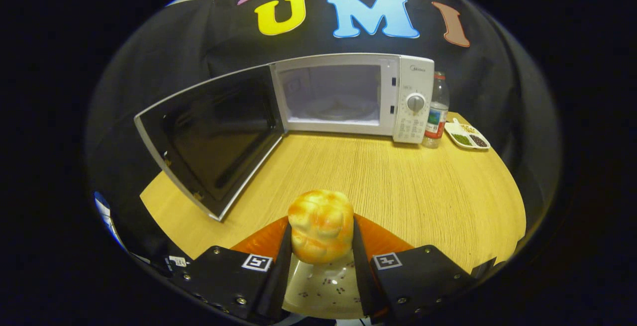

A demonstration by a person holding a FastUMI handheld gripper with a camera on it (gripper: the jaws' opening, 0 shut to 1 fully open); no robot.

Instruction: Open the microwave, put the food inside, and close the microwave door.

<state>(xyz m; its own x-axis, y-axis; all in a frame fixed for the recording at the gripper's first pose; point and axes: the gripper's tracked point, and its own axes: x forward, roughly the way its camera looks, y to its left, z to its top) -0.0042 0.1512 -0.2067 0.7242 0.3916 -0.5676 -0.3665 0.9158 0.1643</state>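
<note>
Right now the tongs (321,246) are clamped on a golden bread roll (321,226), one black finger pressing against each side of it. The roll sits between the fingers, above a pale plate (323,286) with small dark specks printed on it and an orange rim that shows to either side behind the fingers. Whether the roll rests on the plate or is lifted just clear of it cannot be told.

Beyond the roll stretches the light wooden worktop (378,181). At its far side stands a white microwave (353,94), well apart from the tongs. Its door (214,132) is swung wide open to the left, the dark inner face turned toward the camera and the lower corner reaching out over the near part of the worktop. The cavity is lit and pale inside, with a round turntable visible on its floor. A round dial (416,102) sits on the control panel at the microwave's right.

Just beside the microwave, on its right, stands a clear plastic bottle (437,112) with a red cap and a label. Next to the bottle lies a small white divided dish (468,135) holding green, dark and light-coloured bits in separate compartments.
</note>
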